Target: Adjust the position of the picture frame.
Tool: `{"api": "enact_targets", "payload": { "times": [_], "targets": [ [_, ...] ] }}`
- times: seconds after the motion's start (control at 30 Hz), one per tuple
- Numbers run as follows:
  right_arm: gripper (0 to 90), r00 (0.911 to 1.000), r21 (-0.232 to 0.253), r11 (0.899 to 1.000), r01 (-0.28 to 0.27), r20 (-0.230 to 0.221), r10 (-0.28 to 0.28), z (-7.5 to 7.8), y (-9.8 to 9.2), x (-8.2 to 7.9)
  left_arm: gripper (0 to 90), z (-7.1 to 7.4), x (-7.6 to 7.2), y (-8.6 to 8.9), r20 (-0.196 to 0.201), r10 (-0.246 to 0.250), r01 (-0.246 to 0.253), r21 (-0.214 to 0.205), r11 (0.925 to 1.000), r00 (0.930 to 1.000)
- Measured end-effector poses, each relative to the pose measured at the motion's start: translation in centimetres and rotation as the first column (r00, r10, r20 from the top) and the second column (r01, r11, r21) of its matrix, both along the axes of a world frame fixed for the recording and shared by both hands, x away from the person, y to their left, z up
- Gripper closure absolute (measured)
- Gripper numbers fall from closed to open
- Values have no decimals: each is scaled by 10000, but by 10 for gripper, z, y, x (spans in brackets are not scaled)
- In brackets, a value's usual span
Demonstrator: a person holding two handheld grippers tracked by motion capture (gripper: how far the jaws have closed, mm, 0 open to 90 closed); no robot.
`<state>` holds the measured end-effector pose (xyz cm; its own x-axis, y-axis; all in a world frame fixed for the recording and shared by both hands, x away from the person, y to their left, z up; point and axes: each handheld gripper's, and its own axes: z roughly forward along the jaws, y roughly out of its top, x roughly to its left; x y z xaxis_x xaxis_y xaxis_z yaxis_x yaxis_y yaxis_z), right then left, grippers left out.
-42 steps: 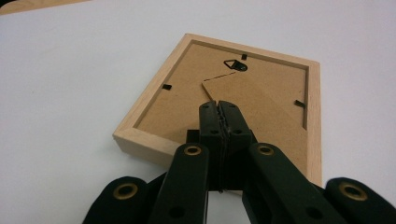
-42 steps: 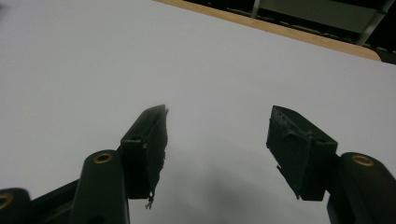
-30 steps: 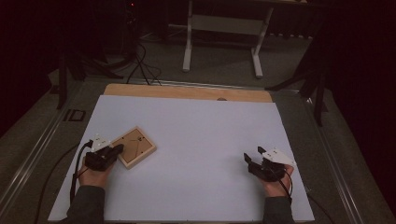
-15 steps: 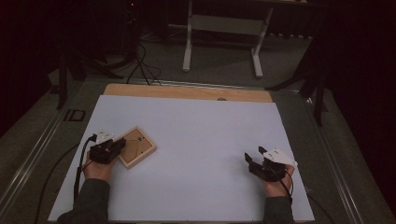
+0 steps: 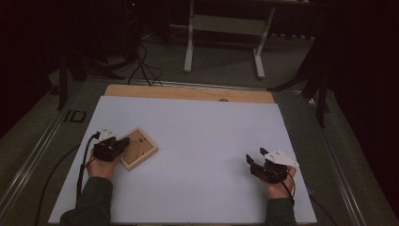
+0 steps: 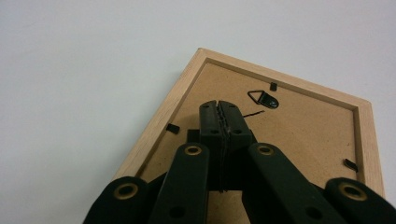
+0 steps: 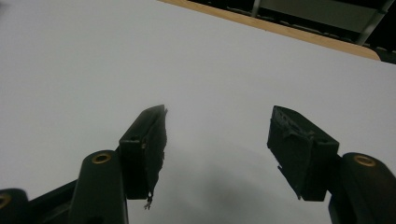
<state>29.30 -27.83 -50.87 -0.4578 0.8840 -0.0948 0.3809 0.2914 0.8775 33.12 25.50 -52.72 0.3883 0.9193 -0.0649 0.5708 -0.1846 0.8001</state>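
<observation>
Left tongs [image 6: 218, 119] closed empty over picture frame [image 6: 299, 126] backing; right tongs [image 7: 219, 140] wide, idle. Risk: closed tips skid, scratching backing.

Small wooden picture frame [image 5: 138, 149], lying face down, brown backing board and metal hanger uppermost, turned askew, near the desk's left edge.

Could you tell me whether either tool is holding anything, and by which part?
Nothing is held: the left tool is shut, tips over the picture frame's backing; the right tool is open.
</observation>
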Motion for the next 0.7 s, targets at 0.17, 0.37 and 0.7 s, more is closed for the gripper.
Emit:
{"api": "enact_targets", "payload": {
  "times": [0.17,0.37,0.7],
  "targets": [
    [367,10000,6,10000,8,-7,-8,0,0,0,894,0,3,-6,4,-170,170,20,9999,9999],
    [367,10000,0,10000,-19,7,19,0,0,0,895,0,6,-15,27,-420,420,25,9991,9991],
    [367,10000,-4,10000,-33,23,33,0,0,0,895,0,9,-33,63,-906,906,82,9959,9959]
  ]
}}
